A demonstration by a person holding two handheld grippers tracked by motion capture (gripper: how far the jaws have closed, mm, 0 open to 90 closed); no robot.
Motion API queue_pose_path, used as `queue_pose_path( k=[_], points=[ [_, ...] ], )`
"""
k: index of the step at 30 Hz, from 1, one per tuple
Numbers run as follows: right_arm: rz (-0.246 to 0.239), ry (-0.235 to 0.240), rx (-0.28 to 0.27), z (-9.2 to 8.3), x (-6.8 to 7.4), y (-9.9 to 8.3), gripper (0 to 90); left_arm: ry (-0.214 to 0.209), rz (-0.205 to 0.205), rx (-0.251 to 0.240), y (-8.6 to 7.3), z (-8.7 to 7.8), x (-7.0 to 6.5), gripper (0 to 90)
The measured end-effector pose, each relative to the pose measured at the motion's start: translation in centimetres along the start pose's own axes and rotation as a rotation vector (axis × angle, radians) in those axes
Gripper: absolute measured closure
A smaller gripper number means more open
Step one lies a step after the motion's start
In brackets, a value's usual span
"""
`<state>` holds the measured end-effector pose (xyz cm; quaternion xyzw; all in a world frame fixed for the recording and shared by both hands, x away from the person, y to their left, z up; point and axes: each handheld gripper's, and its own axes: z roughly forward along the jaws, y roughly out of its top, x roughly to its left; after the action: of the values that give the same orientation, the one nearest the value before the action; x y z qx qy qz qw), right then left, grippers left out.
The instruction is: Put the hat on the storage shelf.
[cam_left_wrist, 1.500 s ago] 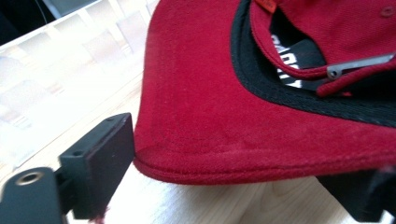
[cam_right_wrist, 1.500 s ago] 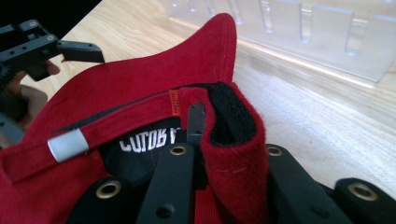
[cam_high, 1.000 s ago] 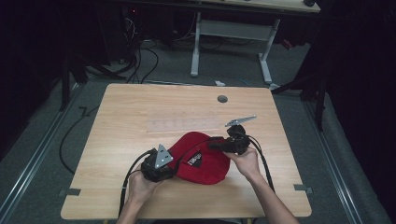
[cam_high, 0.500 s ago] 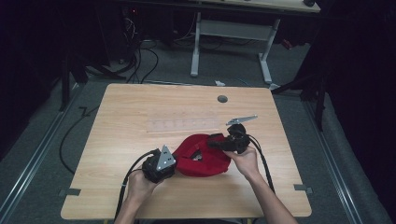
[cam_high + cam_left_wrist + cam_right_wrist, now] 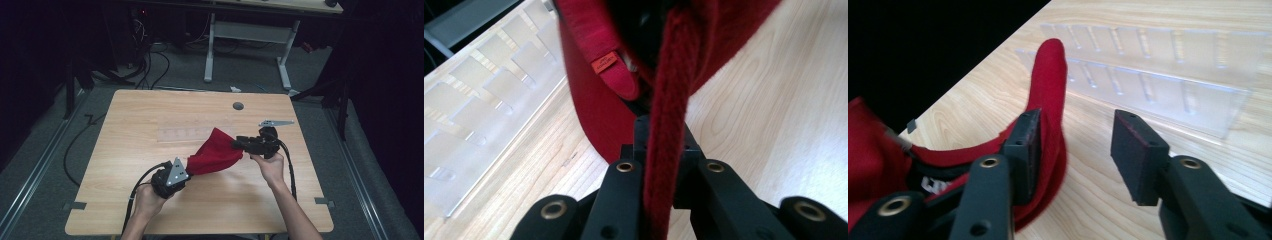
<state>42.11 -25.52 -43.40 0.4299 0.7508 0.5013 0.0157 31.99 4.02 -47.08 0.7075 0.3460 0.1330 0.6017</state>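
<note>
A red cap (image 5: 216, 152) is folded and stretched slantwise over the wooden table (image 5: 150, 110) between my two grippers. My left gripper (image 5: 189, 169) is at its near-left end. Its jaws have just been closing and are now shut on a thick red edge of the cap (image 5: 594, 100), as the left gripper (image 5: 664, 131) view shows from close up. My right gripper (image 5: 237, 144) is at the cap's far-right end. Its jaws have just been opening. In the right gripper (image 5: 1075, 145) view the red brim (image 5: 1048, 80) lies against the left pad, with a wide gap to the right pad.
A clear plastic rack (image 5: 182, 132) with several slots lies flat on the table just behind the cap, also seen close ahead as the rack (image 5: 1158, 75). A round grommet hole (image 5: 238, 106) sits near the far edge. Cables trail off the near edge.
The cap lay bunched and flat between the hands; now it is folded narrow and drawn out. The right hand has moved right and away with open jaws. The left jaws have closed on the cap.
</note>
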Motion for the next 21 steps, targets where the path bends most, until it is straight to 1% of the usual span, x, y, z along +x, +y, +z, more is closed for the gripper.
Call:
queue_pose_path(
  k=[3,4,5,6,8,9,10,13,14,16,17,18,20,21],
  points=[
    [0.0,0.0,-0.008,-0.3,0.0,0.0,50.5,0.001,0.002,0.009,0.1,-0.1,0.0,85.7],
    [-0.017,0.008,-0.027,-0.7,0.1,0.0,49.0,0.002,0.005,0.01,0.1,-0.2,0.0,85.7],
    [-0.013,0.022,-0.041,-0.9,0.0,0.0,47.5,0.006,0.001,0.009,0.1,-0.2,0.1,85.7],
    [-0.005,0.03,-0.06,-1.1,-0.1,0.0,46.5,0.019,-0.011,0.001,0.1,-0.4,0.5,85.7],
    [0.002,0.031,-0.094,-1.6,-0.4,0.0,45.4,0.025,-0.033,-0.006,0.1,-0.7,1.0,85.7],
    [0.01,0.028,-0.104,-1.9,-0.4,-0.1,45.2,0.027,-0.044,-0.012,0.1,-0.9,1.1,85.7],
    [0.009,0.018,-0.108,-2.1,-0.5,-0.1,44.7,0.027,-0.044,-0.012,0.1,-0.9,1.1,85.7],
    [-0.003,-0.006,-0.098,-2.3,-0.6,-0.2,43.6,0.032,-0.075,-0.036,0.4,-1.4,1.7,85.7],
    [-0.008,-0.03,-0.075,-2.2,-0.7,-0.5,42.2,0.043,-0.091,-0.051,0.6,-1.7,2.1,85.7],
    [-0.014,-0.052,-0.046,-2.1,-0.9,-0.9,41.3,0.047,-0.111,-0.063,0.7,-1.8,2.5,85.7],
    [-0.014,-0.052,-0.046,-2.1,-0.9,-0.9,41.3,0.047,-0.111,-0.063,0.7,-1.8,2.5,85.7],
    [-0.019,-0.08,-0.018,-1.8,-1.0,-1.3,40.9,0.05,-0.129,-0.073,0.9,-2.0,2.7,85.6],
    [-0.019,-0.092,-0.022,-1.7,-1.2,-1.9,41.1,0.052,-0.133,-0.075,0.9,-2.0,2.8,85.6],
    [-0.016,-0.104,-0.007,-1.5,-1.2,-2.2,40.9,0.053,-0.14,-0.08,1.0,-2.1,3.0,85.6]
  ],
)
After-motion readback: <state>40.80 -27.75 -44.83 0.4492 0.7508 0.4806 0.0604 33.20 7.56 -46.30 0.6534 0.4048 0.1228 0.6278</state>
